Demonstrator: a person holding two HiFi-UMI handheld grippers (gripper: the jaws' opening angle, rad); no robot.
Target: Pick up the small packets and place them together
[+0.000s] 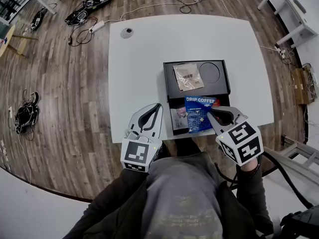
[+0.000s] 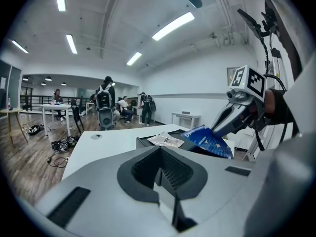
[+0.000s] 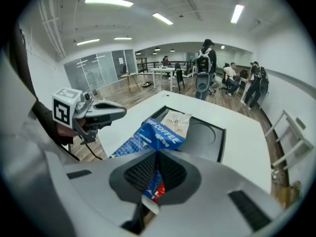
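Note:
A blue drip-coffee packet (image 1: 198, 112) hangs over the near end of a black tray (image 1: 169, 78), pinched at its lower edge by my right gripper (image 1: 210, 115), which is shut on it. The right gripper view shows the packet (image 3: 158, 131) rising out of the closed jaws. A beige packet (image 1: 188, 76) lies flat in the tray's far half, beside a round recess (image 1: 210, 72). A pale packet (image 1: 178, 117) lies in the near half, partly under the blue one. My left gripper (image 1: 157, 107) hovers left of the tray, jaws together and empty.
The white table (image 1: 144, 54) has a round grommet (image 1: 127, 32) at its far left. Its near edge runs just under both grippers. Cables and gear (image 1: 87, 9) lie on the wooden floor beyond. Other white desks (image 1: 291, 14) stand to the right.

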